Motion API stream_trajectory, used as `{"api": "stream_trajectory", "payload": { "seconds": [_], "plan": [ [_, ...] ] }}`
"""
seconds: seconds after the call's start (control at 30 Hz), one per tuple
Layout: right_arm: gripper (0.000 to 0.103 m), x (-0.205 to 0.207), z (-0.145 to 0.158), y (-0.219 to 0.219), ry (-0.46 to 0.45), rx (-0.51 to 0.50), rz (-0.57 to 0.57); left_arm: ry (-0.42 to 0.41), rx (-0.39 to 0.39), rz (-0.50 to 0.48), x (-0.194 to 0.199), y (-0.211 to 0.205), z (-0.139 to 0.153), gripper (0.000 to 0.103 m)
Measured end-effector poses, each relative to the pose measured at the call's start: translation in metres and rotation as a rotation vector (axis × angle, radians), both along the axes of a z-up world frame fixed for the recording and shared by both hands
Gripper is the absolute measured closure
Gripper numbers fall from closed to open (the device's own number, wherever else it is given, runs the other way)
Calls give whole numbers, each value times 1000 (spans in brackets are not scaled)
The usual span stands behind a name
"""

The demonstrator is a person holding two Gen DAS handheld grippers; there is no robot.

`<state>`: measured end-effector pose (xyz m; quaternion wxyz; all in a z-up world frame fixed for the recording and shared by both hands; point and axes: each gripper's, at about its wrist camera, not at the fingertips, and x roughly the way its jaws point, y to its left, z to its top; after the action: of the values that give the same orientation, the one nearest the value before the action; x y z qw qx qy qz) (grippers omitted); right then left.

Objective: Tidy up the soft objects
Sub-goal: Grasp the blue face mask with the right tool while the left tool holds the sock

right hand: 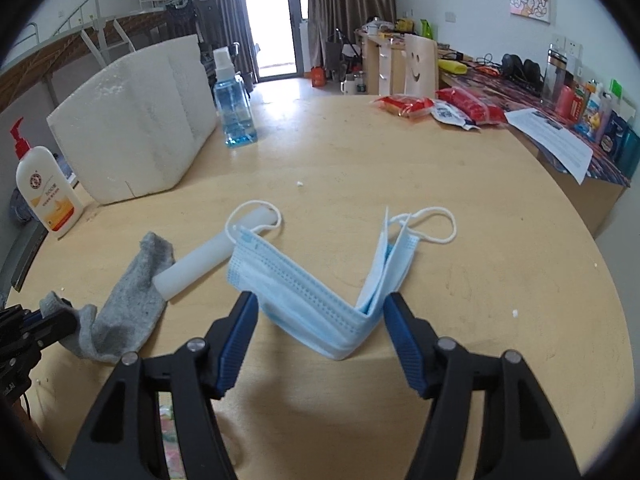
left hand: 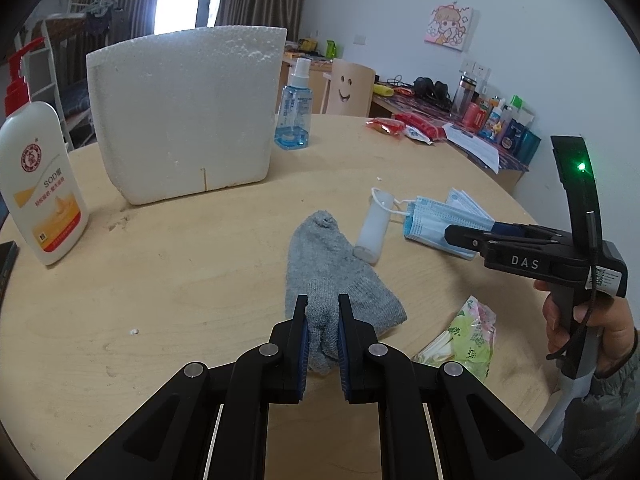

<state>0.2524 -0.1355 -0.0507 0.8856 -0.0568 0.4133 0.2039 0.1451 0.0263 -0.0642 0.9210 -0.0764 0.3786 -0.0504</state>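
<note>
A grey sock (left hand: 332,268) lies on the round wooden table (left hand: 180,280). My left gripper (left hand: 323,304) is shut on the sock's near end; this shows at the left edge of the right wrist view (right hand: 60,312). A folded blue face mask (right hand: 320,292) lies between the fingers of my right gripper (right hand: 320,304), which is open around it. In the left wrist view the right gripper (left hand: 460,236) reaches over the mask (left hand: 436,220). A white tube (right hand: 212,256) lies between sock and mask, partly on the sock, with a mask ear loop over its far end.
A white foam box (left hand: 184,112) stands at the back left, a lotion pump bottle (left hand: 40,176) beside it and a blue spray bottle (left hand: 294,112) behind. A tissue pack (left hand: 468,336) lies near right. Red snack packets (right hand: 440,108) and paper (right hand: 552,140) lie far right.
</note>
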Motion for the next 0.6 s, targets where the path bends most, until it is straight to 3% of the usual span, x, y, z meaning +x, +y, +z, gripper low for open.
{"api": "stream_trajectory", "payload": {
  "seconds": [0.17,0.2,0.27,0.33,0.6],
  "plan": [
    [37,1,-1,-1,4,18,5,3,-5,1,1,2,-2,90],
    [43,1,-1,0,1,15,4,2,-8,2,1,3,-2,90],
    [75,1,-1,-1,3,25,8,3,-13,2,0,3,-2,90],
    [84,-1,0,-3,-1,44,6,4,-17,5,-1,5,-2,90],
    [84,-29,25,-16,-62,123,16,-35,-13,13,-13,7,10,90]
  ]
}}
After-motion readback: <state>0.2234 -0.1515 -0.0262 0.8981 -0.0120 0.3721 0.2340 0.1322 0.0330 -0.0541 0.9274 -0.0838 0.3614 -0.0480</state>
